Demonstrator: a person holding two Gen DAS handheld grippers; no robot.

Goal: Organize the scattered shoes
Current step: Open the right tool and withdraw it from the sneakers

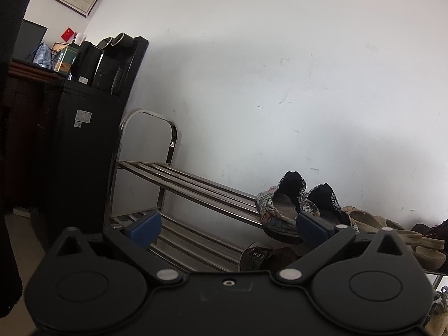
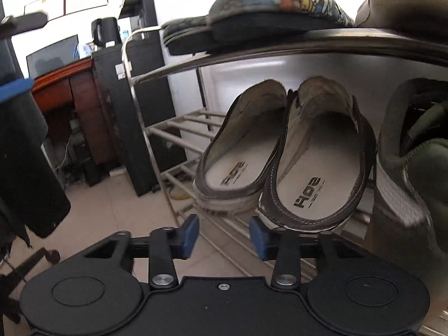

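Right claw (image 2: 224, 236) stands narrow and empty just before grey slippers (image 2: 282, 154) on the rack (image 2: 280, 47); left claw (image 1: 226, 224) gapes wide, empty.

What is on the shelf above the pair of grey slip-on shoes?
A patterned slipper lies on the upper shelf, seen from below, beside a dark shoe. Their tops are hidden.

We see the left half of the rack's top shelf (image 1: 179, 180) bare, with open air above it up to the wall, while patterned slippers (image 1: 282, 210) crowd its right end. Lower down, the grey shoes (image 2: 280, 154) and a green shoe (image 2: 411, 151) fill the middle shelf under the top rail (image 2: 308, 46), leaving free room only to their left.
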